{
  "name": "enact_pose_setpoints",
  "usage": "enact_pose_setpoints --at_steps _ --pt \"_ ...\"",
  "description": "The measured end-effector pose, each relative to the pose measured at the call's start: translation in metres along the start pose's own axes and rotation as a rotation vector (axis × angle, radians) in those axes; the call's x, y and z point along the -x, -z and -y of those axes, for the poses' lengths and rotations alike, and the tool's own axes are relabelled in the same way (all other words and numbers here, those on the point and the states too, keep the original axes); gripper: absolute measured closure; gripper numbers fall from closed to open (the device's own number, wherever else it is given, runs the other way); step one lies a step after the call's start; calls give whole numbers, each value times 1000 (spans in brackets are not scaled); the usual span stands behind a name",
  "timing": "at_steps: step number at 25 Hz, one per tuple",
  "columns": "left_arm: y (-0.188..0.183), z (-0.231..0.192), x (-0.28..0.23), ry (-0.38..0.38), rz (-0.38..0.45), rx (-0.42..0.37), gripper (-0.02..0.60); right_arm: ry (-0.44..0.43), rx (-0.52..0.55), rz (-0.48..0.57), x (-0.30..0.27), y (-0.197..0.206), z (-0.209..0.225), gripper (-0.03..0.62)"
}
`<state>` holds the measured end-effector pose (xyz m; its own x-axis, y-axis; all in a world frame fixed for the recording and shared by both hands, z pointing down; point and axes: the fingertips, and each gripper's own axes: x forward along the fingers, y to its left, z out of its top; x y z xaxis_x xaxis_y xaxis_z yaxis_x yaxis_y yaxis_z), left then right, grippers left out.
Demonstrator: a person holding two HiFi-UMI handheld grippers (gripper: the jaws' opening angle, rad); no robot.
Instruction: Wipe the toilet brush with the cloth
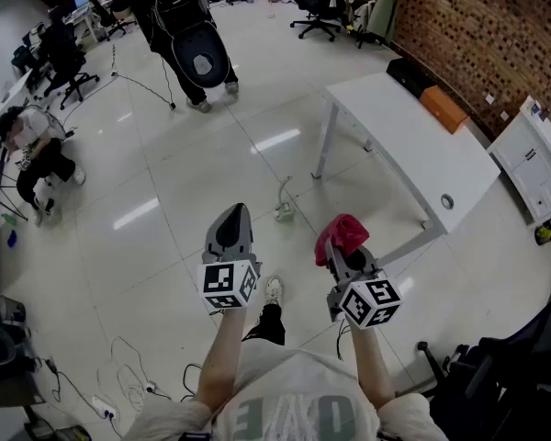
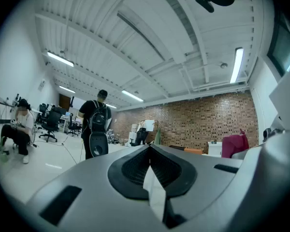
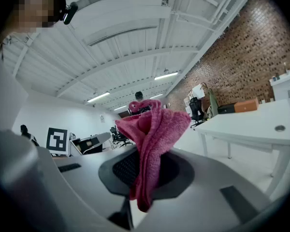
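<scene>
My right gripper is shut on a crumpled pink cloth, which bunches up above the jaws. Beside it, my left gripper is shut with nothing in it; its dark pads meet at the tip. Both are held level over the tiled floor, side by side and a little apart. On the floor beyond them stands a small white thing with a thin upright handle, which may be the toilet brush; it is too small to be sure. The cloth also shows at the right of the left gripper view.
A white table stands to the right, and a white cabinet stands by the brick wall. A person with a backpack stands ahead; another crouches at far left. Cables lie at lower left, and a black chair is at lower right.
</scene>
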<state>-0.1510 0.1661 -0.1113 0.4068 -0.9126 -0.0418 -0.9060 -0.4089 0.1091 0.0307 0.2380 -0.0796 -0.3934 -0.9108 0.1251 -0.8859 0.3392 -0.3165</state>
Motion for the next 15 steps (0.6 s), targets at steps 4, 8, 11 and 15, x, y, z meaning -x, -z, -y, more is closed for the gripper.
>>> enact_pose_setpoints --at_steps 4,8,11,15 --pt "-8 -29 -81 16 5 -14 577 -1 20 32 -78 -37 27 563" --pt "-17 -50 -156 55 15 -27 577 3 10 65 -145 -66 53 563" --pt "-17 -53 -197 68 15 -35 577 9 0 75 -177 -82 76 563" --pt "-10 -51 -226 71 -3 -19 577 6 -13 79 -201 -94 99 562"
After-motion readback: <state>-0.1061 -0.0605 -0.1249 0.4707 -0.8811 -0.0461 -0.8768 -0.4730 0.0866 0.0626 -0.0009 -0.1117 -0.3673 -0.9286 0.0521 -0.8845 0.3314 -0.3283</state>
